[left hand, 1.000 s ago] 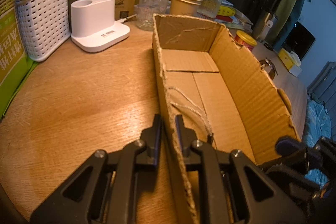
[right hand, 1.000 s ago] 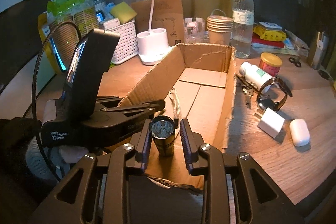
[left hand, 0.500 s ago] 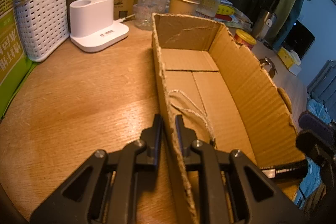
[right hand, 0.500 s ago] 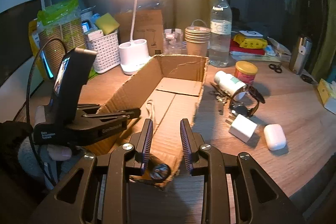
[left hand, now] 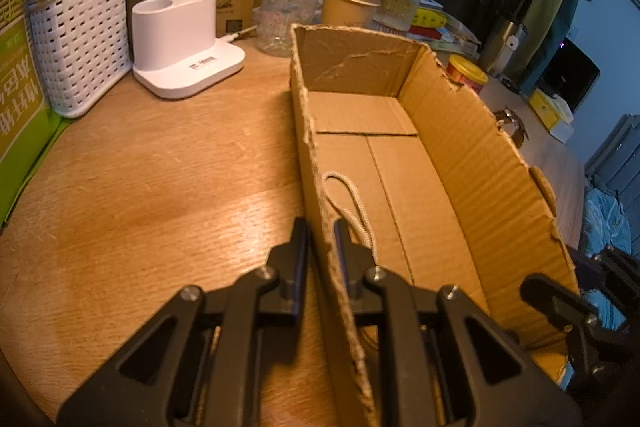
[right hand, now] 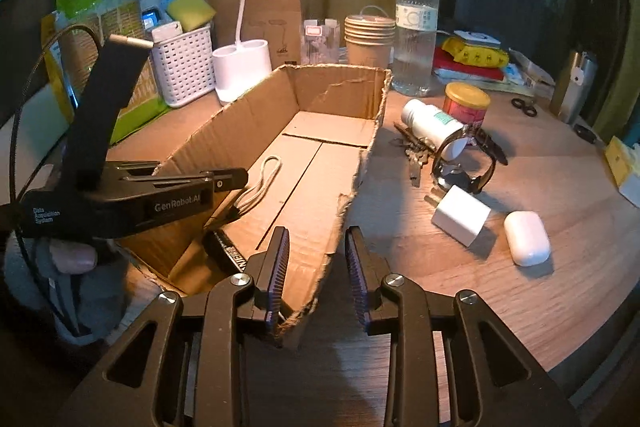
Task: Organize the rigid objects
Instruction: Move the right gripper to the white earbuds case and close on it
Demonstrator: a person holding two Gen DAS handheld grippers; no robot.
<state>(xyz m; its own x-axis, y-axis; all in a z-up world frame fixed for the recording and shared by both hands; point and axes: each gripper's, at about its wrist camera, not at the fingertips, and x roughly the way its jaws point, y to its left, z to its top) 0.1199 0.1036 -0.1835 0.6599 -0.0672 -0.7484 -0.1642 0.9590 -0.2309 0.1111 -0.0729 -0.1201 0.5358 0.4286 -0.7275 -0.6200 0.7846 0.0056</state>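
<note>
Black flashlight (right hand: 224, 251) lies flat inside open cardboard box (right hand: 320, 187).

"GenRobot.AI" on left tool (right hand: 224, 183).

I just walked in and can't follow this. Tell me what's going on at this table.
A person holding two handheld grippers is tidying loose items into a cardboard box. The left gripper is clamped on the box's side wall, steadying it. The right gripper hangs open and empty over the box's near corner. A black flashlight with a cord loop lies inside at the near end. On the wooden table beside the box wait a white charger, an earbud case, a watch, keys and a pill bottle.
</note>
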